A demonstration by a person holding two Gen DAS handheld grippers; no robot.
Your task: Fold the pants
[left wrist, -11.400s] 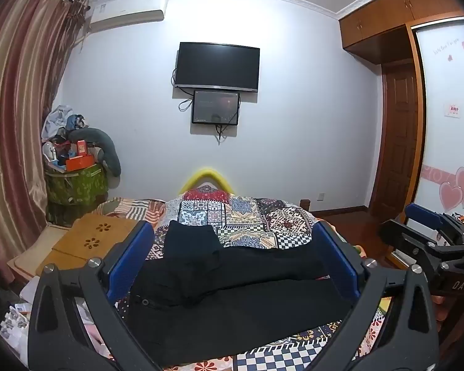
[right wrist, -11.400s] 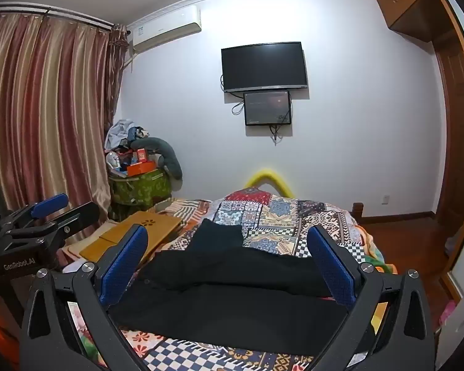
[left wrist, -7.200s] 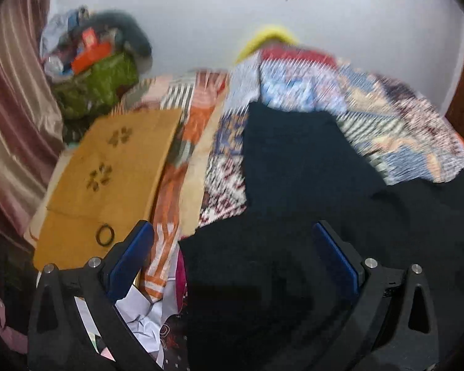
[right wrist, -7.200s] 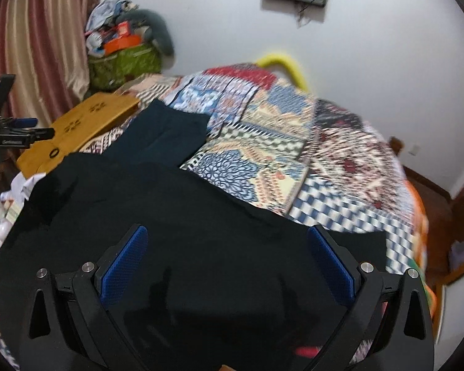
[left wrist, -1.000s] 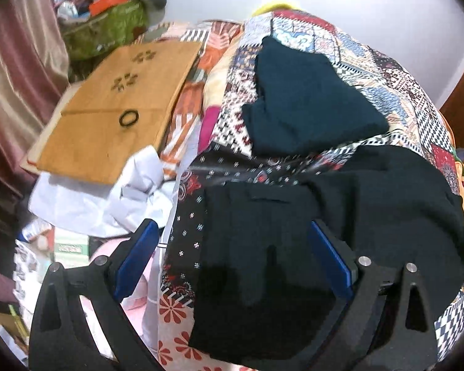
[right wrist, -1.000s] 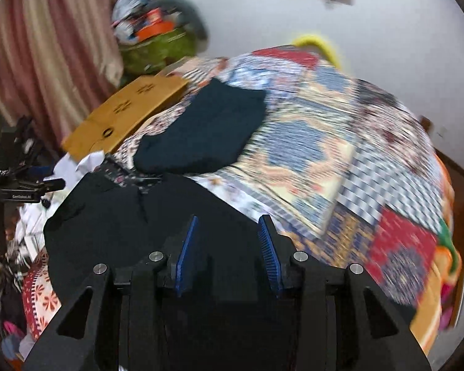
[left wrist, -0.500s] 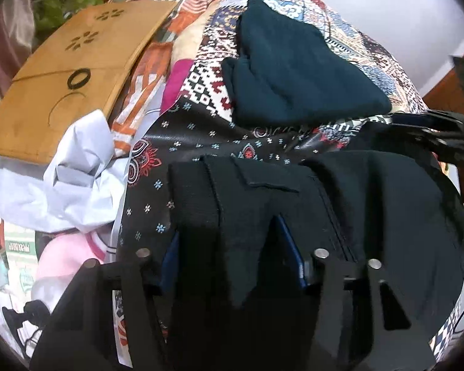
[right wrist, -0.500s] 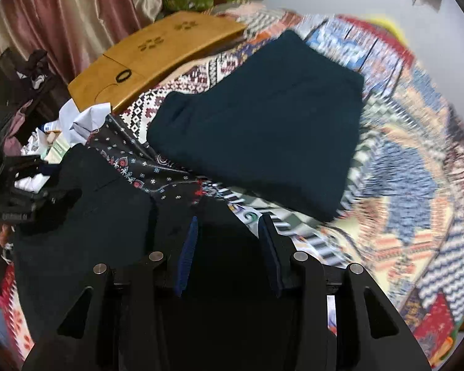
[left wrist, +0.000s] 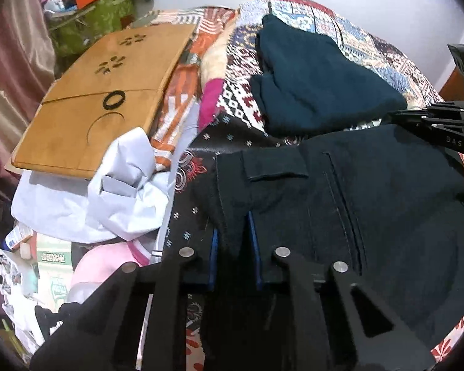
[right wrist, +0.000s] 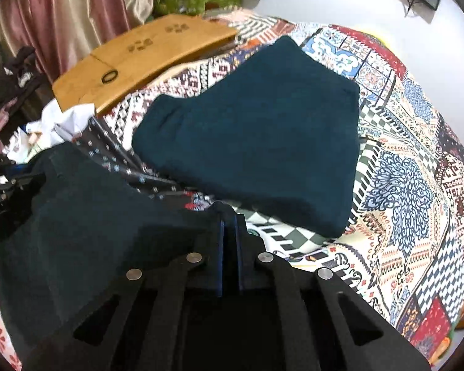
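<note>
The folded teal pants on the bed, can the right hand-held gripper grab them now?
Probably not yet: the right hand-held gripper is shut on the black pants. The folded teal pants lie uncovered just beyond.

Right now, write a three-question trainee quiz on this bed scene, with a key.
1. True or false: the black pants lie fully spread out, both legs straight.
2. What lies just beyond the black pants on the patterned bedspread? A) a white pillow B) a folded dark teal garment C) a laptop
3. Fill in: the right gripper is shut on an edge of the ____.

Key:
1. False: they are already folded over into a compact stack, and the left gripper is closing on a fold of the fabric.
2. B
3. black pants
</note>
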